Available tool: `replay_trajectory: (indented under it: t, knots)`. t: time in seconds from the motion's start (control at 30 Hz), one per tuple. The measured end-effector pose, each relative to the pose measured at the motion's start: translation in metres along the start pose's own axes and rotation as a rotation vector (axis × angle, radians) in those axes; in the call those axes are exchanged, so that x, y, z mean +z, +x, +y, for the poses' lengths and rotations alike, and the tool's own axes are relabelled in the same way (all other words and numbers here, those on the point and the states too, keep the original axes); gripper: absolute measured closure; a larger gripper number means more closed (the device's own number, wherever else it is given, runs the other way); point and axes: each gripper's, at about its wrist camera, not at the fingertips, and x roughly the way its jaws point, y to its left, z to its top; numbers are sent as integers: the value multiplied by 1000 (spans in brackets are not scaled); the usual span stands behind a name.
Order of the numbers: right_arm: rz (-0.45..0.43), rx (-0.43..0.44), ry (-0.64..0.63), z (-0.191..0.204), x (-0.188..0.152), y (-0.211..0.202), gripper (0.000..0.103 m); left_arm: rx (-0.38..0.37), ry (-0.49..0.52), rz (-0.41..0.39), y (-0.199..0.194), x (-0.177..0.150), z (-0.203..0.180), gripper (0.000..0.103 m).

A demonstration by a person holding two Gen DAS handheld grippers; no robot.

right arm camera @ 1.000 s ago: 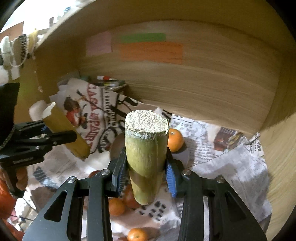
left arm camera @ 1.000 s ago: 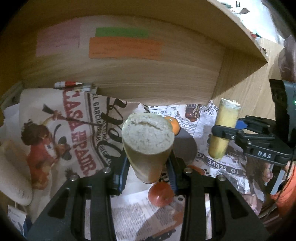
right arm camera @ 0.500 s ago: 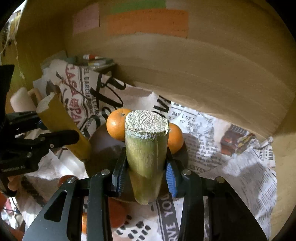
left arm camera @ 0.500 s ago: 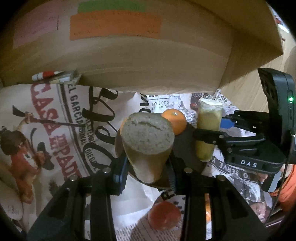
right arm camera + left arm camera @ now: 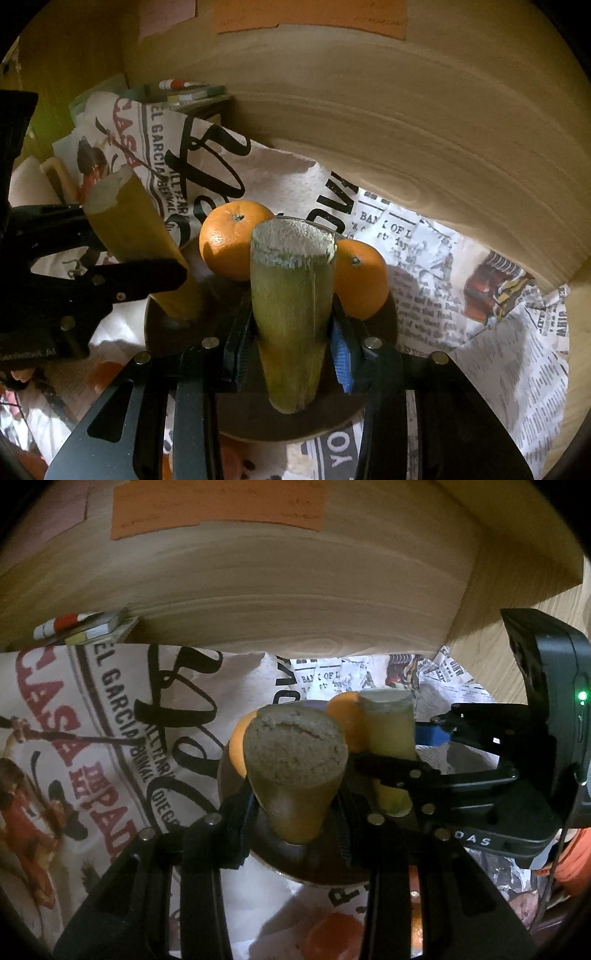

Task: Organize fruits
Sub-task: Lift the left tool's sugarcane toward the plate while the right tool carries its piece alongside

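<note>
Your left claw is clenched on a yellowish cane piece, gripped partway up so its pale cut end faces the camera and its lower end hangs just over the dark plate. From the right wrist view the same piece leans, its lower end at the plate's left side; whether it touches the plate cannot be told.

Your right claw grasps a greener cane piece between its blue pads, held upright with its lower end above the near part of the plate.

Just behind that piece, two oranges sit on the plate's far side, one to the left and one to the right, close together. In the left wrist view your right claw's body comes in from the right, its green light lit.

The plate rests on printed newspaper spread over the desk, and a paper sheet with a large red and black print lies to the left. More orange fruit lies on the paper in front of the plate. A wooden back wall curves behind, with an orange note stuck on it and a red-and-white marker at its foot.
</note>
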Motion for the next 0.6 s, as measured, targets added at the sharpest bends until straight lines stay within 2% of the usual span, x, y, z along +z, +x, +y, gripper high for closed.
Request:
replay_trajectory:
  t: [0.43,0.6]
  knots:
    - [27,21,4,-4,3,18,69,-15,-3,23,19,14,2,66]
    - [39,55,25,-7,0,19,69,-7,11,25,26,16,-2,66]
